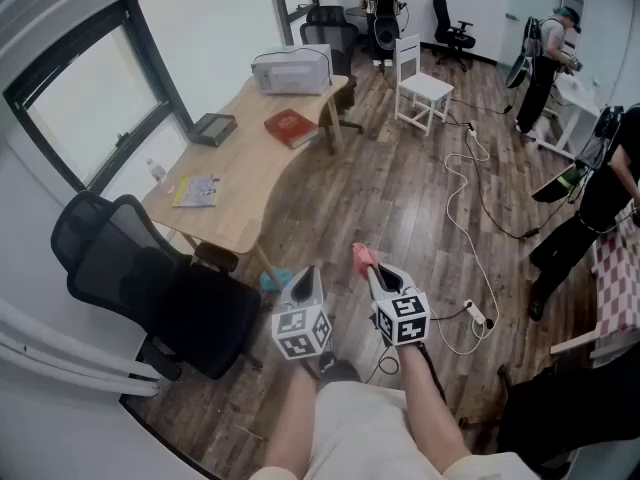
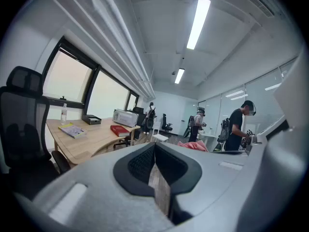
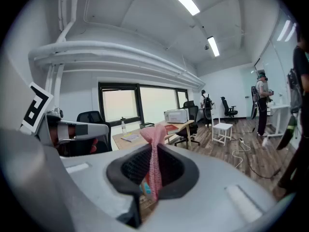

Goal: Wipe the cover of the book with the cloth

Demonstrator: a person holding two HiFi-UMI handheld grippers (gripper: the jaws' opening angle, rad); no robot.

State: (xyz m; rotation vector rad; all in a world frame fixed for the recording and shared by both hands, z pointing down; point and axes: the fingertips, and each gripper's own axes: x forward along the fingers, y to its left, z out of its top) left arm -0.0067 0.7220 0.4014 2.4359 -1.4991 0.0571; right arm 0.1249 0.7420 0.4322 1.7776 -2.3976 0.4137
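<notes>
Wood-plank flooring runs through an open office in the head view, with a light wooden desk point(image 1: 250, 168) standing at the far left under the windows, well apart from the person. On the desk lies the red book point(image 1: 291, 128), flat and closed near the right edge, between a white printer point(image 1: 292, 70) further off and a black tray point(image 1: 213, 128) to its left; a booklet point(image 1: 196, 191) lies at the near end, and a black office chair point(image 1: 150, 288) stands beside it. The left gripper point(image 1: 307, 282) and the right gripper point(image 1: 376, 278) are held side by side at waist height over the floor, pointing toward the desk, which suggests an approach rather than wiping. The pink cloth point(image 1: 364, 259) sticks out of the right gripper's tip. In the left gripper view the jaws are pressed together with nothing between them, probably kept free to steady the book, which shows far off on the desk. In the right gripper view the jaws pinch the cloth in a bunched fold standing up past them, ready for rubbing once the cover is reached. Other people work at the far right, and cables trail over the floor.
</notes>
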